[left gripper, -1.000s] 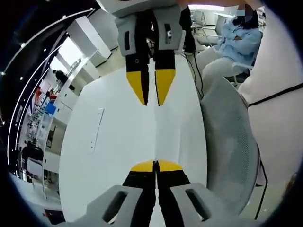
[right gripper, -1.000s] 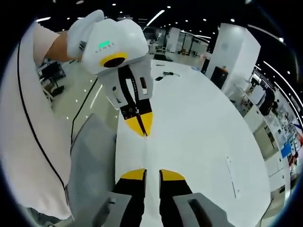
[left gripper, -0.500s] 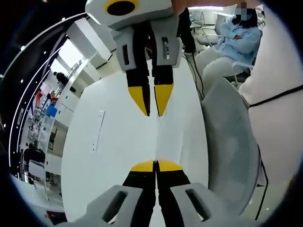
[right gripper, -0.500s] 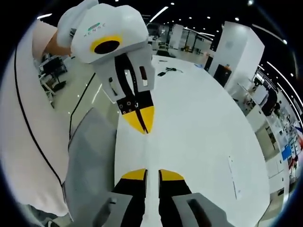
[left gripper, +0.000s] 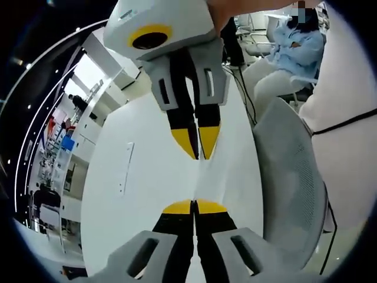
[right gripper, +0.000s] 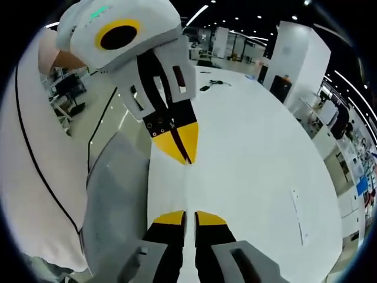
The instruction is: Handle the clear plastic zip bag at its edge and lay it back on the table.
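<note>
Table point(left gripper: 135, 177) edge runs close along the grey mesh chair point(left gripper: 288, 177). Both grippers sit over that near edge, w/ wide bare top on the far side for moving.

Left gripper point(left gripper: 194, 206): yellow tips pressed together. Right gripper point(right gripper: 189, 218): tips nearly together, only a thin slit. The two point tip to tip, near each other, above the table.

Bag point(left gripper: 197, 180): clear, hard to see. A faint crease runs btwn the two sets of tips, so it looks stretched edge-on and pinched at both ends, off the table.

Top is white and glossy. A flat white strip point(left gripper: 125, 168) lies well apart from the grippers, and a dark cable point(right gripper: 211, 87) sits at the far end. Big open hall w/ ceiling lights; a seated person point(left gripper: 288, 53) behind the chair.

Vs 1 s ago: the grippers have closed in on each other and each looms larger in the other's view. Left tips unchanged.
</note>
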`<state>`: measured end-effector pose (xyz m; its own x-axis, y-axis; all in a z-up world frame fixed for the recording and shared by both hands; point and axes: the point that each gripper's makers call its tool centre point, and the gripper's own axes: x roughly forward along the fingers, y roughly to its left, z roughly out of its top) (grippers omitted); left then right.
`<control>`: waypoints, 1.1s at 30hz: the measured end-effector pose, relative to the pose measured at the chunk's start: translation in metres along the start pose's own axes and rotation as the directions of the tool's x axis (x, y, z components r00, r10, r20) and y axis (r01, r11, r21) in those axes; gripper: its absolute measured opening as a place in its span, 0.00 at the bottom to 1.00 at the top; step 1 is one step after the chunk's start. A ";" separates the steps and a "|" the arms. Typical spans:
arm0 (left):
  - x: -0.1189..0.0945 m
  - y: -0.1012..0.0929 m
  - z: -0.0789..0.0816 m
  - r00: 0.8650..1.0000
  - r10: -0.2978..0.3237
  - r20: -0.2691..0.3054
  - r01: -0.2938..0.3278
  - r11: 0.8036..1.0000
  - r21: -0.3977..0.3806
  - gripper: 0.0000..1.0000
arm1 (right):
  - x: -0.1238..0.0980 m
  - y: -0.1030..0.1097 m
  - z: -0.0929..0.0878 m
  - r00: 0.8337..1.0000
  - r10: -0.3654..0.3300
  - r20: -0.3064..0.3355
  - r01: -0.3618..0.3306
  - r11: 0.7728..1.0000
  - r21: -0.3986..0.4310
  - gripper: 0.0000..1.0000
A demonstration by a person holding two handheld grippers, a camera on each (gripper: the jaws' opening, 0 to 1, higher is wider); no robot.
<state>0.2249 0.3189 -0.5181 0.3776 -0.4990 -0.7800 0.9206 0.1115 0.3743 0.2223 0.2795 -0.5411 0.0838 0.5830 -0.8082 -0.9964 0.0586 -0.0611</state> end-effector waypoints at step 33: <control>0.000 -0.009 0.019 0.995 -0.052 0.091 0.055 0.998 -0.035 0.15 | 0.006 -0.004 -0.011 0.998 -0.030 -0.059 0.028 0.999 -0.028 0.00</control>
<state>0.2146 0.3018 -0.5124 0.3186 -0.5800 -0.7497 0.9430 0.1141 0.3125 0.2270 0.2740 -0.5523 0.1128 0.5321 -0.8391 -0.9936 0.0521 -0.1006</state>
